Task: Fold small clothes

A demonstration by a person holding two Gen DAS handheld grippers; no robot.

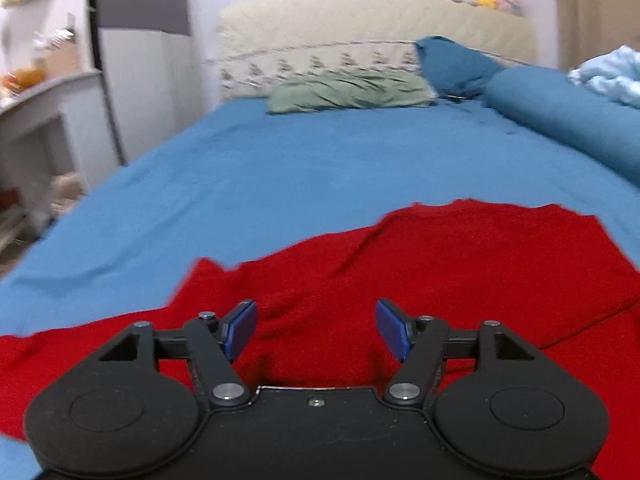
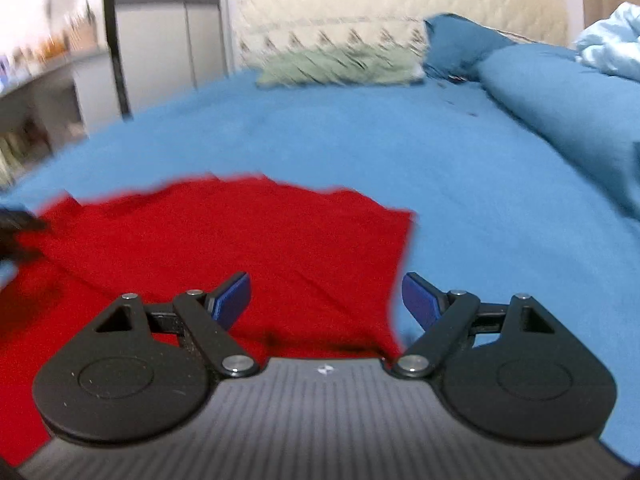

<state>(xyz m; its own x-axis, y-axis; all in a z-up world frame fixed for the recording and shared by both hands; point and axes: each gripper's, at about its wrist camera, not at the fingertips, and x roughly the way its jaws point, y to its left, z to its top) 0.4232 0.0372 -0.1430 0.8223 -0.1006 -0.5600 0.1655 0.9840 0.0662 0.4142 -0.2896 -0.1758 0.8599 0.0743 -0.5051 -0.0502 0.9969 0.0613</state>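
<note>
Blue bedsheet (image 1: pixel 248 184) covers bed; red garment (image 1: pixel 440 264) spread at its near end, headboard (image 1: pixel 360 20) far; left gripper (image 1: pixel 316 328) and right gripper (image 2: pixel 326 300) spread wide above garment, grasping nothing.

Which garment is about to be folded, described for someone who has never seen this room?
A bed with a blue sheet fills the room. Near its foot, under both open grippers, lies a red garment: the only red cloth there, unlike the green pillow by the headboard.

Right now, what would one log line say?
task: fold small clothes | red garment spread on blue bedsheet | left gripper open above it | right gripper open at its edge
</note>
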